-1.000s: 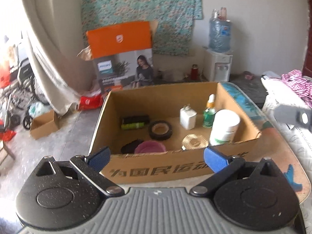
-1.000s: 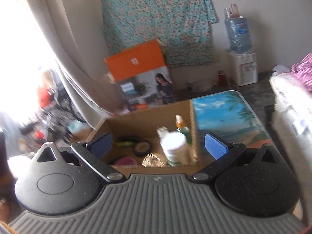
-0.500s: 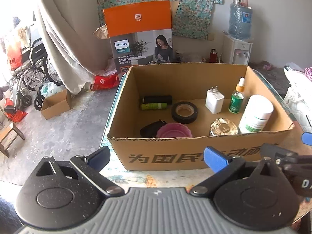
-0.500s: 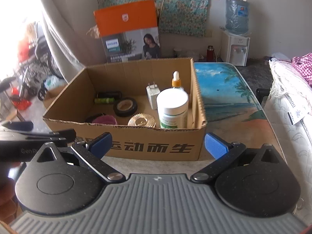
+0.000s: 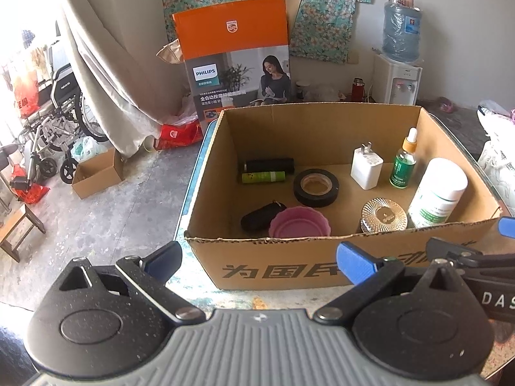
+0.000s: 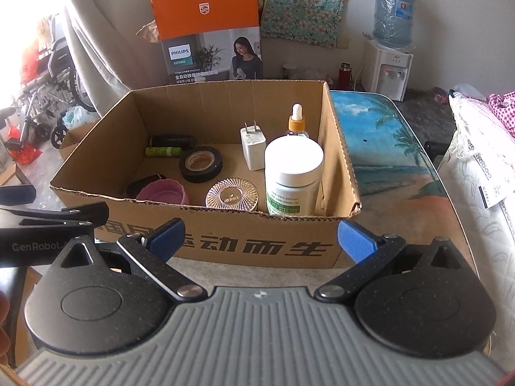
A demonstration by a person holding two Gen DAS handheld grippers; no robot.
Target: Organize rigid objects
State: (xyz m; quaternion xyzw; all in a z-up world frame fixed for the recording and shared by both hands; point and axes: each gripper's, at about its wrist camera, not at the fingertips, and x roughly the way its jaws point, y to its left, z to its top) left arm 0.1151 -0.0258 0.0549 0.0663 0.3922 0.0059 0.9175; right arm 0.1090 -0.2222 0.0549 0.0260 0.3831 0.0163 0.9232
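An open cardboard box (image 5: pixel 289 268) (image 6: pixel 257 247) stands on a table with a beach picture (image 6: pixel 386 148). Inside it are a white pill bottle (image 5: pixel 437 193) (image 6: pixel 293 177), a green dropper bottle (image 5: pixel 404 164), a white charger (image 5: pixel 366 167) (image 6: pixel 253 148), a black tape roll (image 5: pixel 316 188) (image 6: pixel 201 164), a round gold lid (image 5: pixel 383 214) (image 6: pixel 231 194), a pink bowl (image 5: pixel 299 223) (image 6: pixel 162 193), a black pouch (image 5: pixel 259 217), and a green tube (image 5: pixel 264 177) beside a black tube (image 5: pixel 270 164). My left gripper (image 5: pixel 259 260) and right gripper (image 6: pixel 262 239) are open and empty, just in front of the box.
An orange Philips carton (image 5: pixel 238 58) stands behind the box. A water dispenser (image 5: pixel 399 77) is at the back right. A wheelchair (image 5: pixel 54 119) and a small cardboard box (image 5: pixel 96 173) are on the floor to the left. Bedding (image 6: pixel 482 177) lies to the right.
Both grippers have risen and tilted down, so the box and its contents now show from above. Each gripper has come into the edge of the other's view. Both stay open.
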